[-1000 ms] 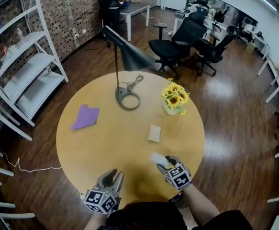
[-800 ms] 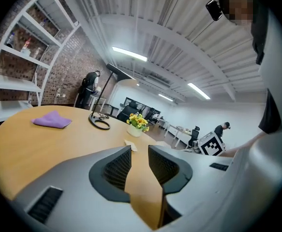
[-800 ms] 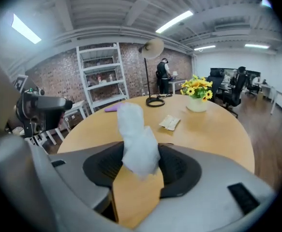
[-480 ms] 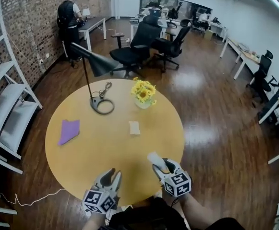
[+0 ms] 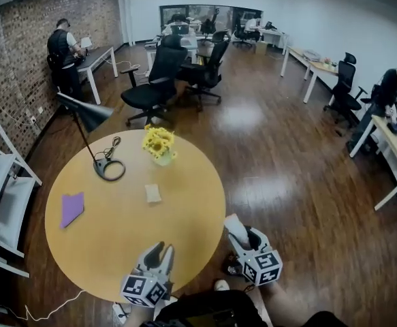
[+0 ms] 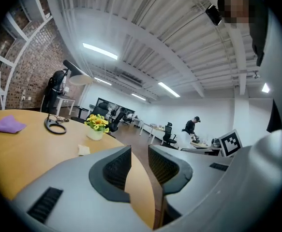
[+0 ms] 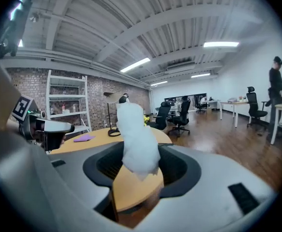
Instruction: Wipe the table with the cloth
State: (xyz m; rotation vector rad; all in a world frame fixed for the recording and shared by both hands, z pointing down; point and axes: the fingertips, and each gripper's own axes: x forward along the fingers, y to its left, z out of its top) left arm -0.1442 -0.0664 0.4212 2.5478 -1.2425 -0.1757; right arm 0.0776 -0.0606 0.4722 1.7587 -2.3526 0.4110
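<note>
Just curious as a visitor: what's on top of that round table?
A black lamp, yellow flowers in a pot, a purple cloth, a small beige pad. The left gripper hides the table's near edge.

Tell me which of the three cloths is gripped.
The white cloth, clamped in the right hand-held gripper; the purple cloth and small beige cloth lie free on the table.

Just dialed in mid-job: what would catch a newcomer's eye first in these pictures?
The round wooden table fills the head view's lower left, with a yellow flower bouquet and a black lamp on its far side and a purple cloth at its left. The right tool grips a white cloth just off the table's right edge, above the floor. The left tool is empty.
</note>
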